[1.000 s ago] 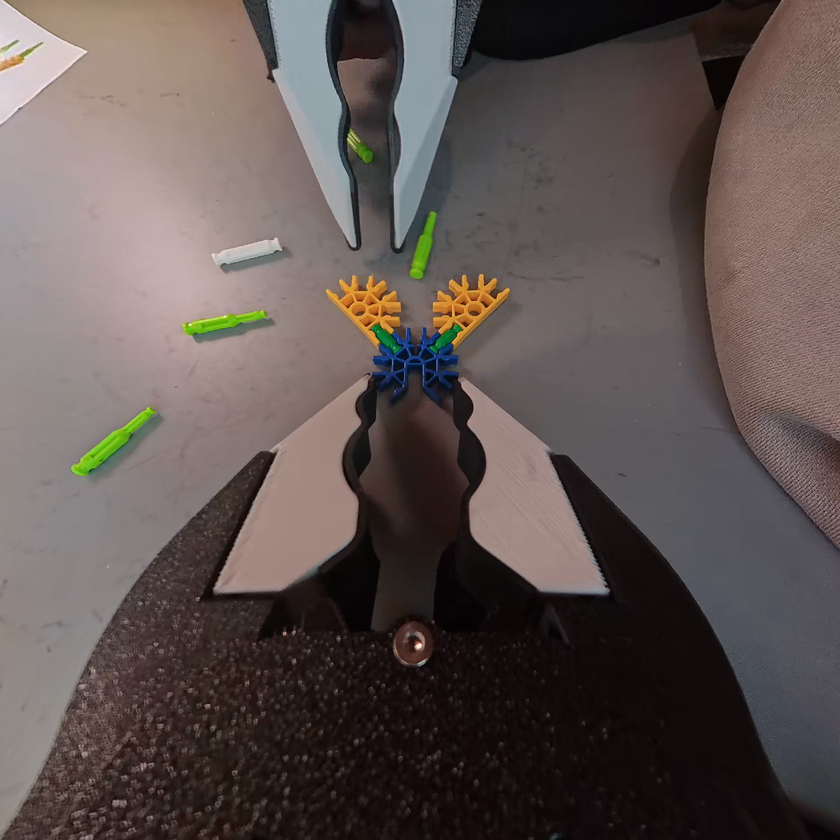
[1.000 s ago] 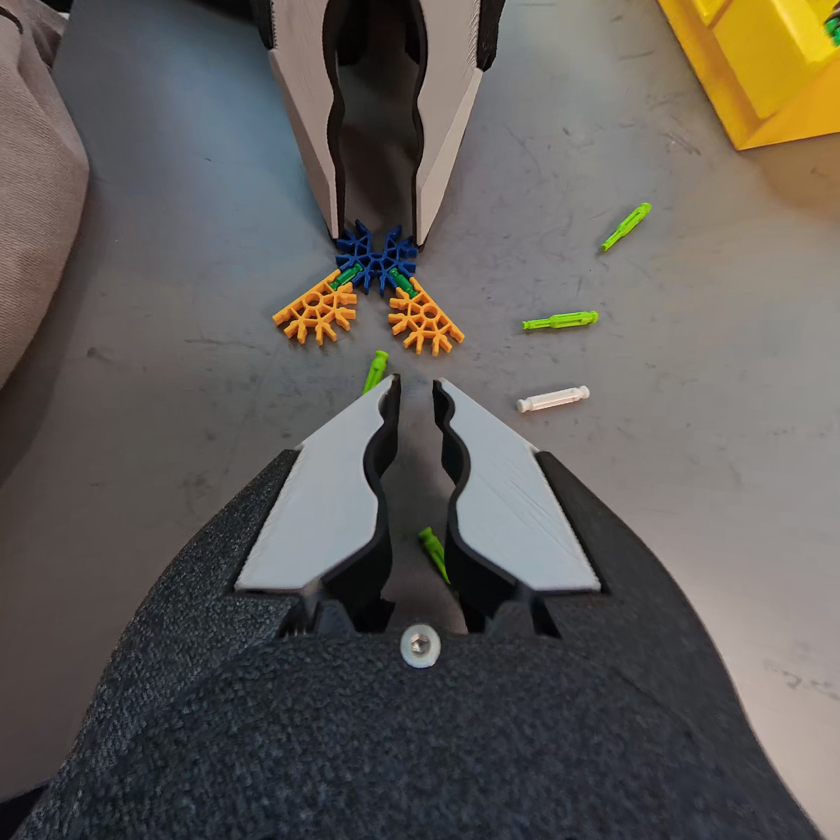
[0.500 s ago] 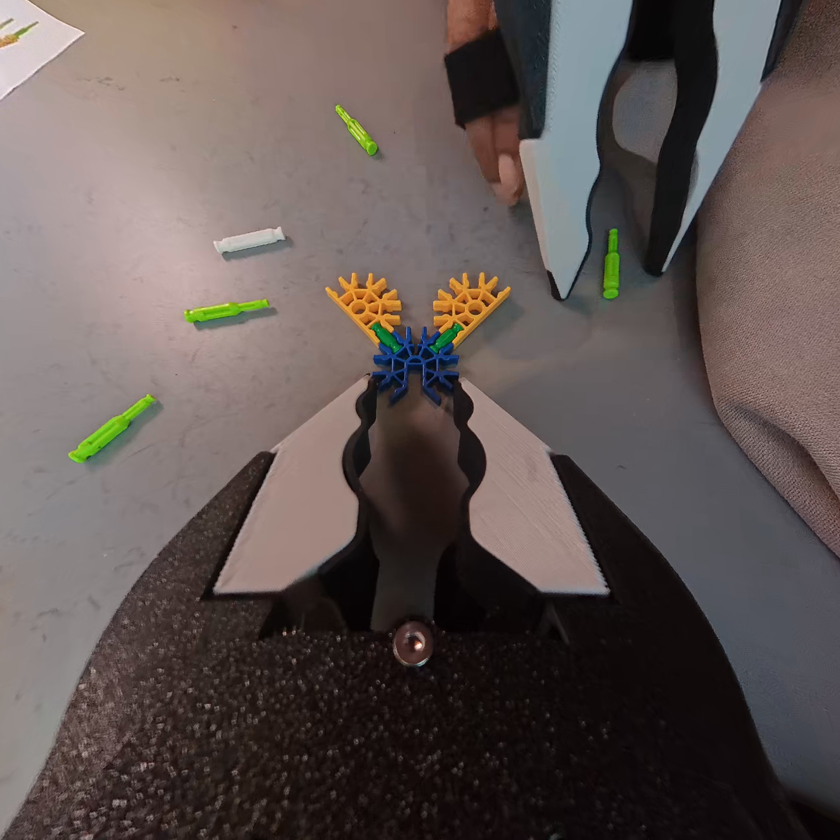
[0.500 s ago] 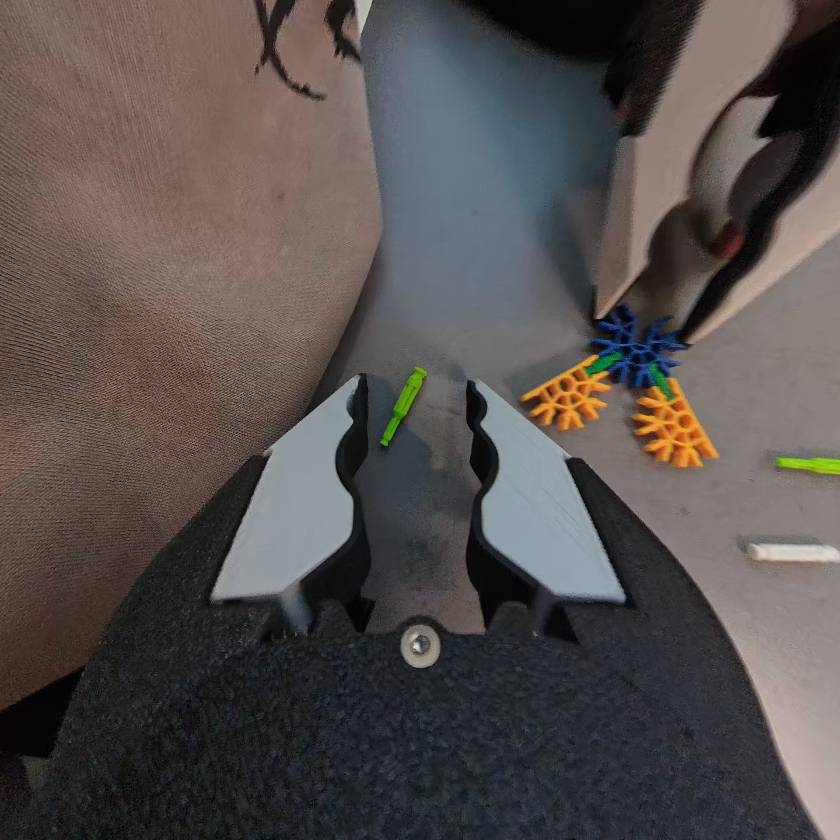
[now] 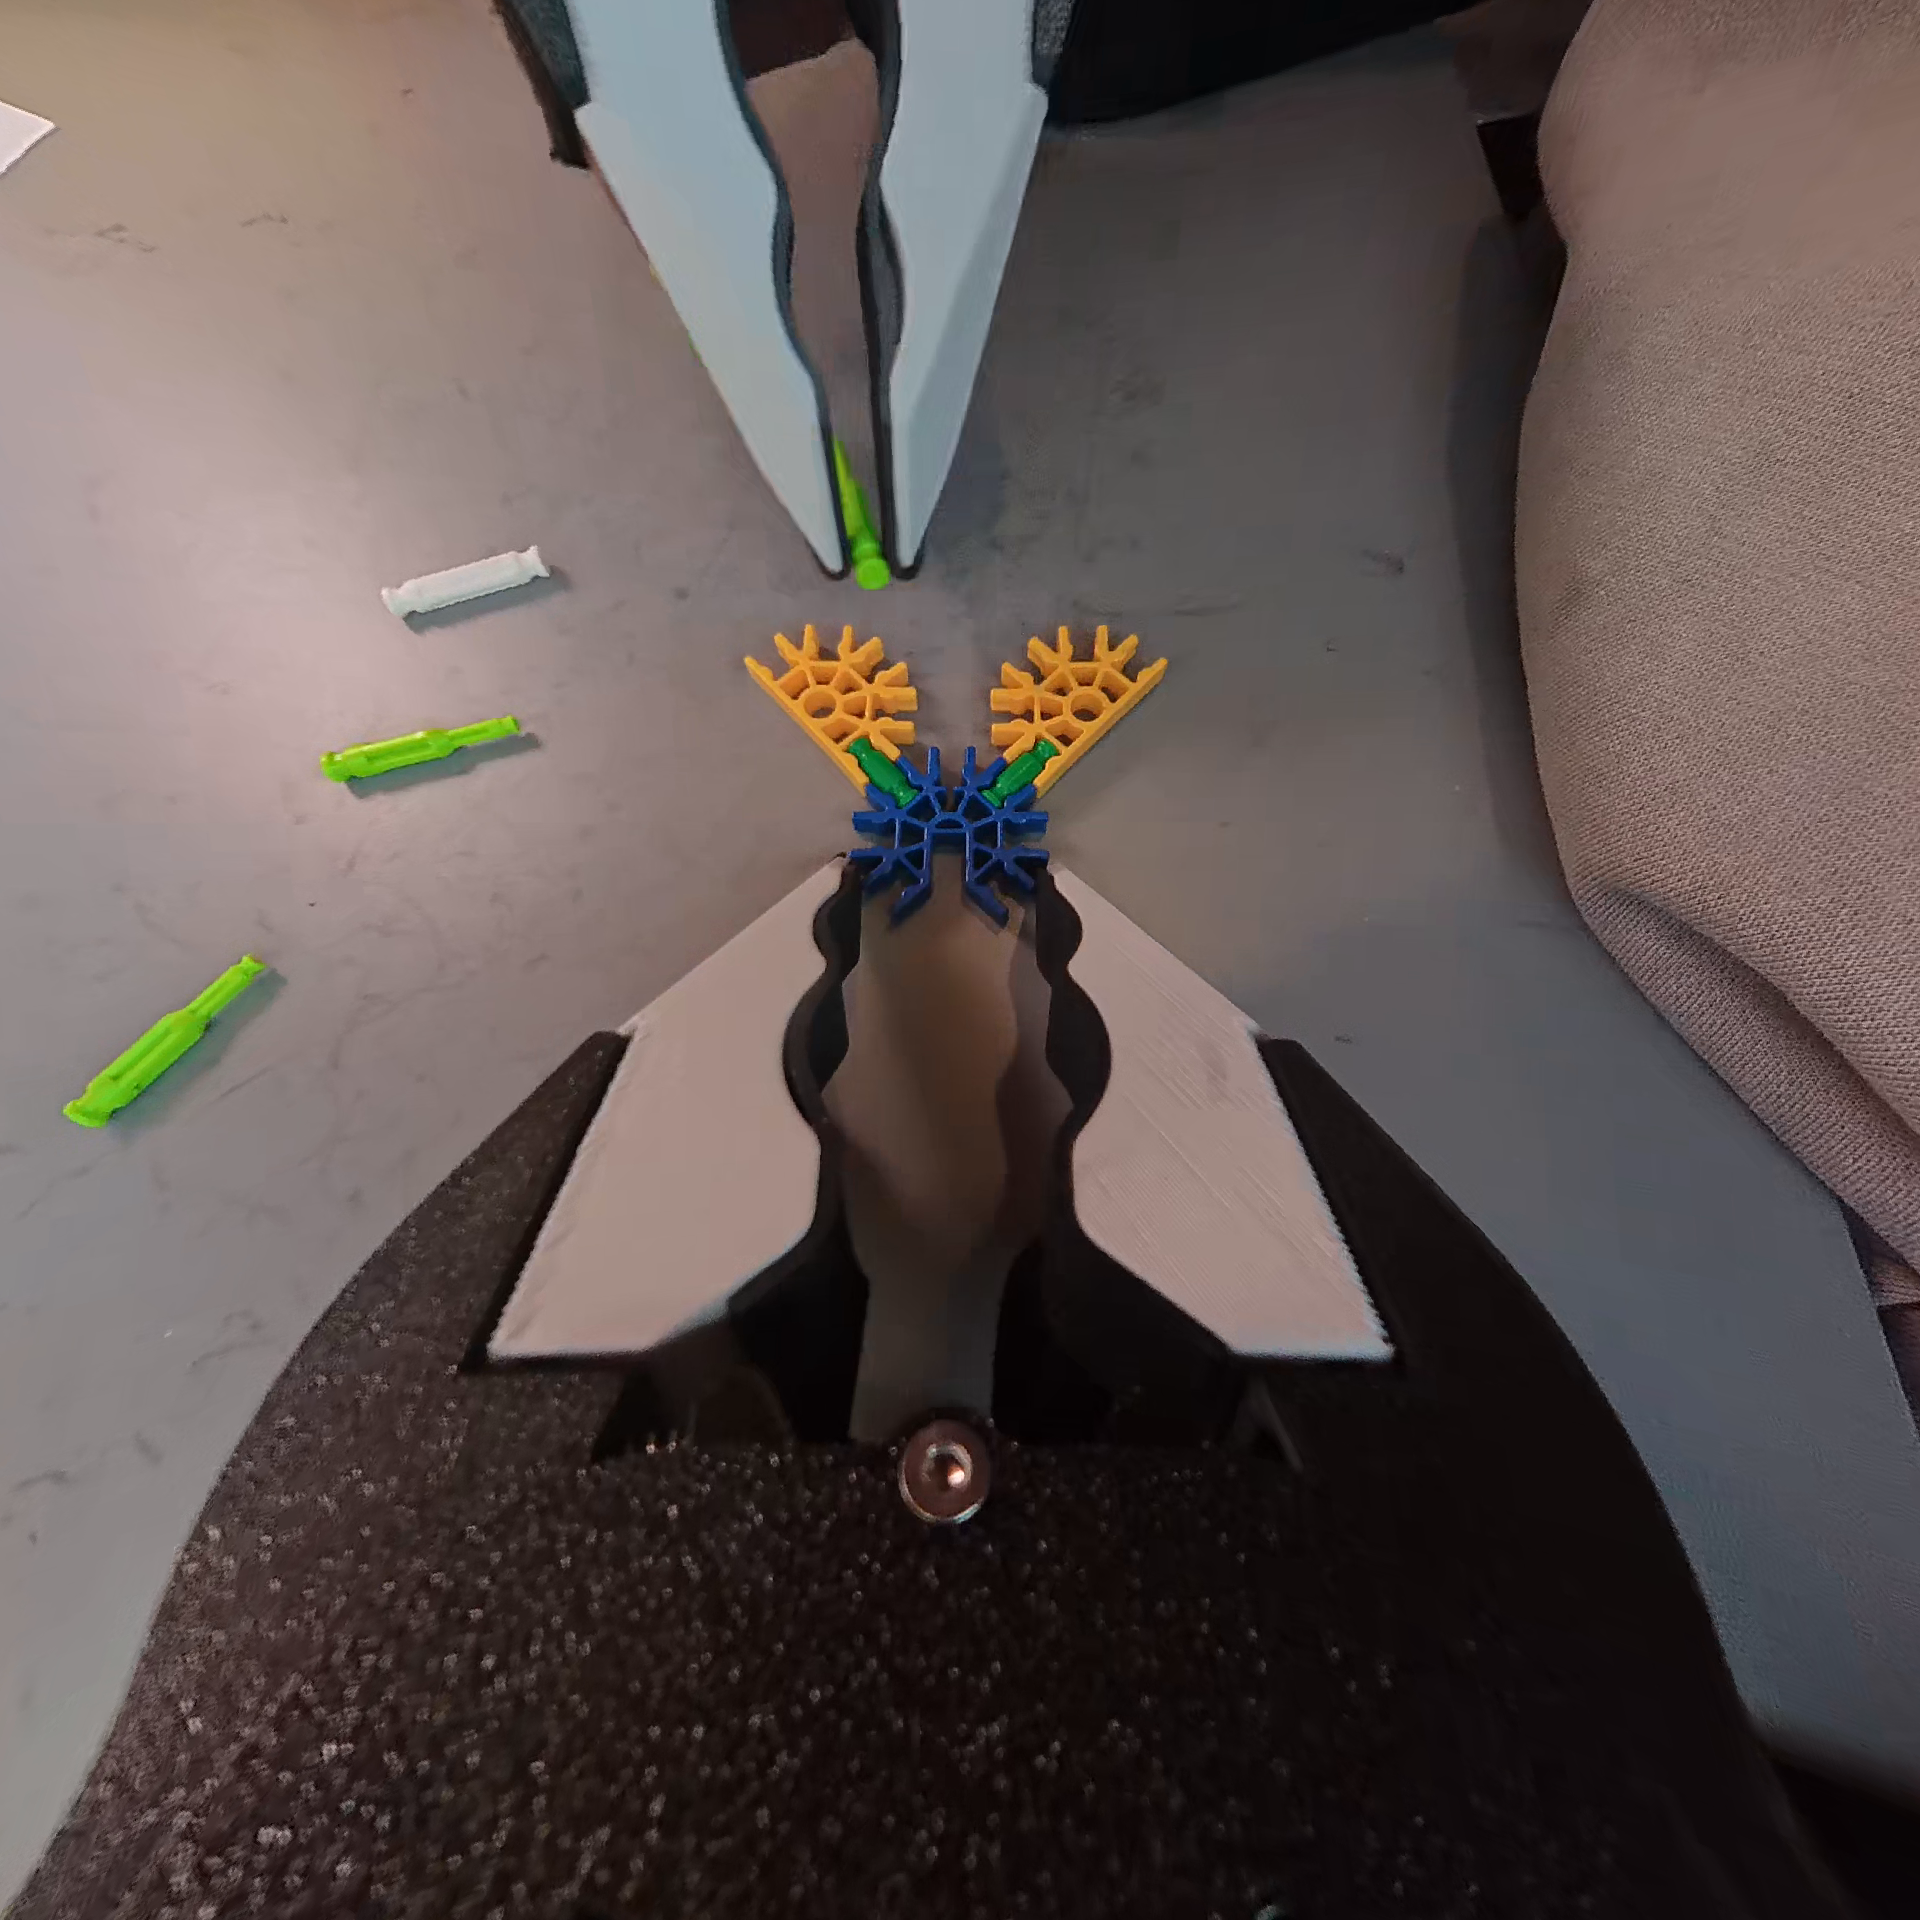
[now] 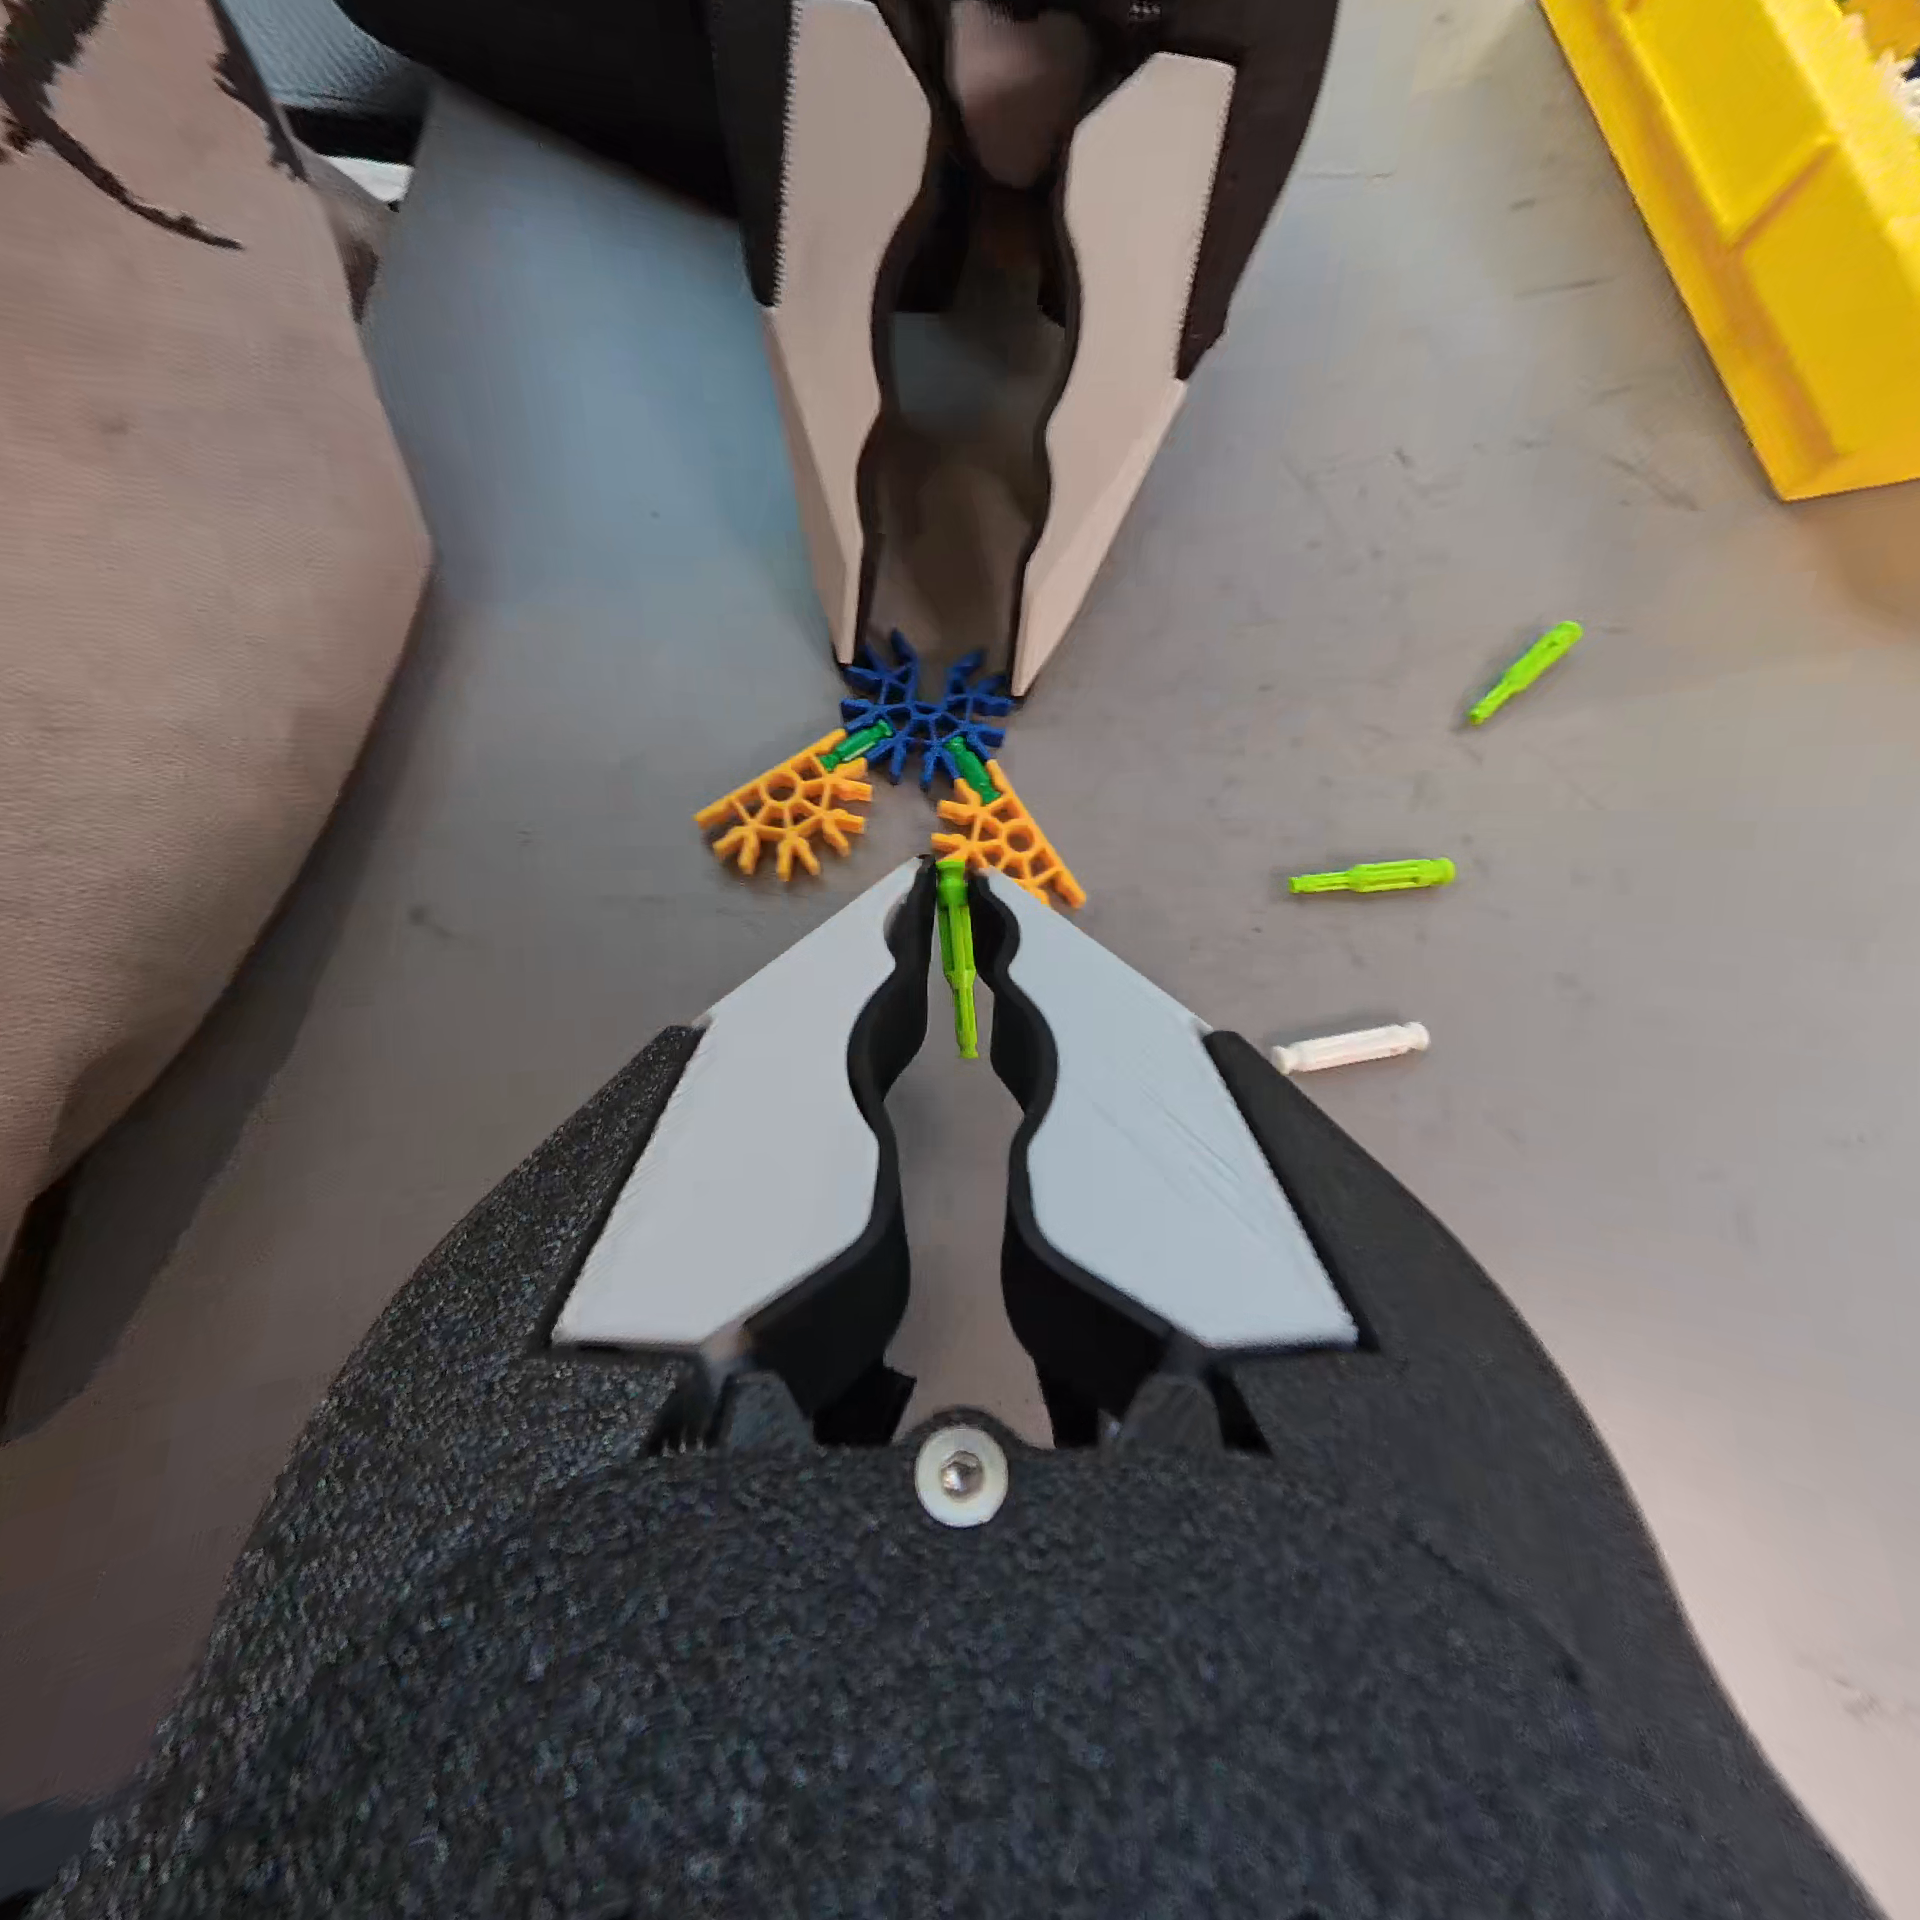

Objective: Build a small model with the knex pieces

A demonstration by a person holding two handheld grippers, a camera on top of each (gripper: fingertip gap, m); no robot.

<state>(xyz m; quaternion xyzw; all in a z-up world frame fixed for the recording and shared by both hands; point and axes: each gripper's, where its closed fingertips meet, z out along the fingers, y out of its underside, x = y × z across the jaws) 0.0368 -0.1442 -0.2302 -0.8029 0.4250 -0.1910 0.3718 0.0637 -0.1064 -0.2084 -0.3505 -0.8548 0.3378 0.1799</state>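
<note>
A flat toy piece lies on the grey table: a blue snowflake connector (image 5: 951, 831) joined by two short dark green rods to two orange fan connectors (image 5: 836, 691) (image 5: 1075, 691). My left gripper (image 5: 945, 873) is shut on the blue connector's near edge and shows opposite in the right wrist view (image 6: 935, 670). My right gripper (image 6: 951, 873) is shut on a light green rod (image 6: 956, 956) that points at the nearer orange connector (image 6: 1013, 831), its tip just short of it. In the left wrist view the right gripper (image 5: 871, 566) stands just beyond the orange connectors.
Two loose light green rods (image 5: 416, 748) (image 5: 161, 1044) and a white rod (image 5: 468, 582) lie to my left gripper's left. A yellow bin (image 6: 1745, 208) stands at the right wrist view's far right. Beige fabric (image 5: 1714, 520) borders the table on the other side. The gap from one gripper's tips to the other's is roughly 6 cm.
My right gripper swung over to the fabric side, closed on a light green rod there, and came back with it to the orange connectors. My left gripper has not moved.
</note>
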